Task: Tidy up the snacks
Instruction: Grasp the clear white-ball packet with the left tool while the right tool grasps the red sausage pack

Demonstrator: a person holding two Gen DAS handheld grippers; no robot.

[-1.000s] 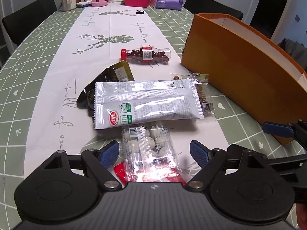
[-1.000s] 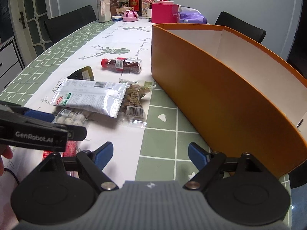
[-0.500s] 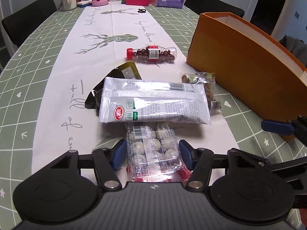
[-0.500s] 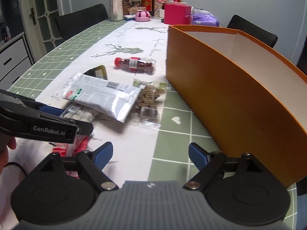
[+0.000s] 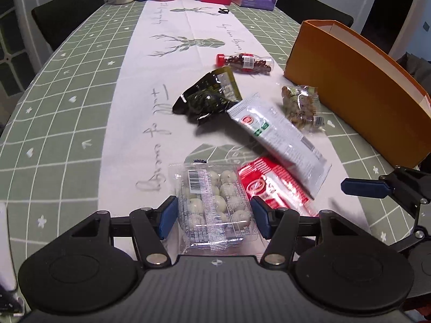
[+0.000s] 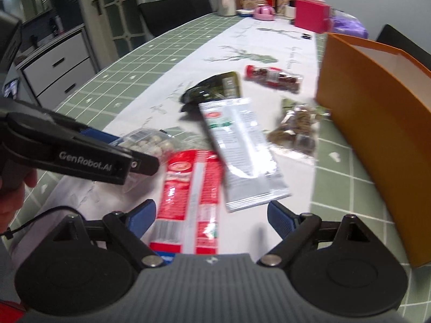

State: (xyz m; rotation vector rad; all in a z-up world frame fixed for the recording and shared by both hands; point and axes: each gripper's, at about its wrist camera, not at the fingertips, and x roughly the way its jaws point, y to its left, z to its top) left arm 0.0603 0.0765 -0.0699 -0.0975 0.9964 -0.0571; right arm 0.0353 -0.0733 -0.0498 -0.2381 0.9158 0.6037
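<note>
clear plastic pack of white candies (image 5: 212, 204), low centre of frame: clenched in our left gripper (image 5: 214, 216), jaws just closed. right gripper (image 6: 211, 215) released, over the red packet (image 6: 188, 188). step: first pick-up. next: carry to orange box (image 5: 363, 91), right edge.

home dining room: clothed table (image 5: 67, 113), chairs (image 5: 67, 13), drawers (image 6: 56, 67).

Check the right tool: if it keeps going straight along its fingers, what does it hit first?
Probably the red packet. It lies flat on the table directly ahead of the right tool, running in between the open fingers. The silver packet lies just beyond, slightly right. The picture is blurred, so depth is uncertain.
</note>
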